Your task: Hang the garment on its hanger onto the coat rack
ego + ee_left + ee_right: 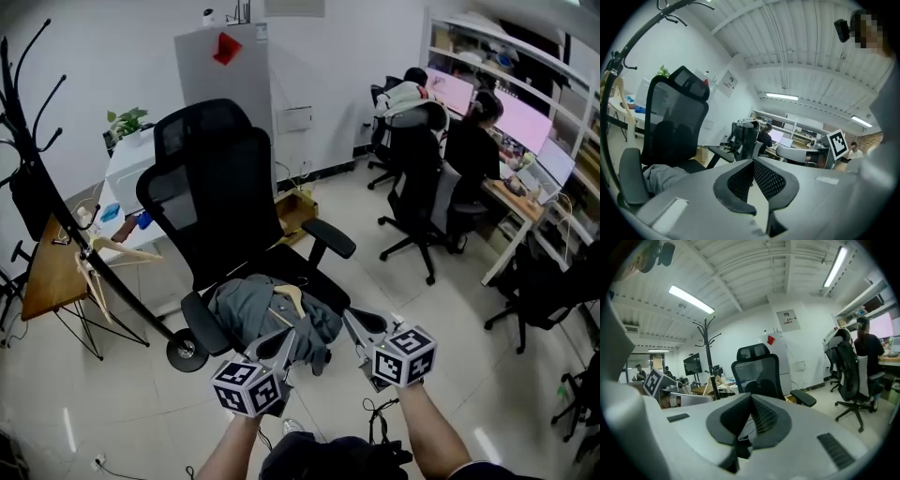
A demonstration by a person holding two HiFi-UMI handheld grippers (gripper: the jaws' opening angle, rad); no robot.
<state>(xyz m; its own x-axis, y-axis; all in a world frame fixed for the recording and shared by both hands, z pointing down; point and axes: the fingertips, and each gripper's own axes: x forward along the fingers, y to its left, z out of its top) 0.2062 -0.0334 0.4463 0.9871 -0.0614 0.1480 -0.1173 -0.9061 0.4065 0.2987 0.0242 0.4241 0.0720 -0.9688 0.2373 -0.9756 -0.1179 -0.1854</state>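
Observation:
A grey garment on a wooden hanger lies bunched on the seat of a black office chair. The black coat rack stands at the left, with bare wooden hangers on it. My left gripper is shut and empty, its tips just at the garment's near edge. My right gripper is shut and empty, beside the seat's right front. In the left gripper view the jaws meet, with the garment low at left. In the right gripper view the jaws meet, and the rack stands behind the left gripper.
Two people sit at desks at the back right, with other office chairs behind them. A white cabinet stands behind the chair, a cardboard box lies on the floor, and a wooden table stands by the rack.

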